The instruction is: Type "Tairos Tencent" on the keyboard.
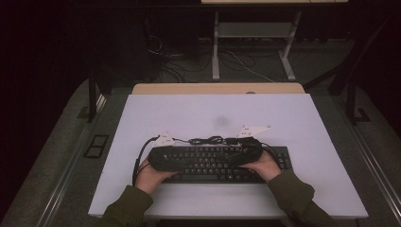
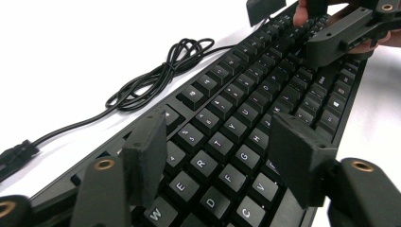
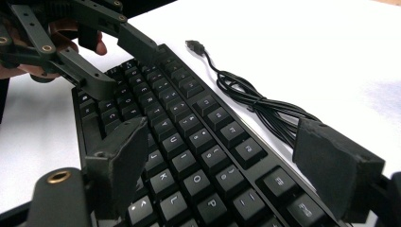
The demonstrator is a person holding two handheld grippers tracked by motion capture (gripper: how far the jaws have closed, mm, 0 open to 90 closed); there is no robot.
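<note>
I see a black keyboard [image 1: 222,163] lying flat near the front edge of the white worktop [image 1: 189,113]. Its long side runs from left to right across the worktop, and its keys face up, with the letters turned toward me. My left gripper [image 1: 158,153] is over the left end of the keyboard, and my right gripper [image 1: 246,151] is over the right end, so both point in toward the middle. In the left gripper view, my left gripper [image 2: 217,151] has its jaws apart above the letter keys, and the keyboard [image 2: 246,113] is not pinched between them. In the right gripper view, my right gripper [image 3: 227,165] is spread wide across the keyboard [image 3: 189,137], with one pad by the near edge and one pad by the far edge. I cannot tell if the pads press on it. A black cable [image 1: 210,140] lies bunched up on the worktop just behind the keyboard, between the two grippers. Its plug [image 3: 195,46] lies loose on the white top. Behind the worktop stands another table with white legs [image 1: 215,47], and more wires [image 1: 198,64] lie on the floor there.
</note>
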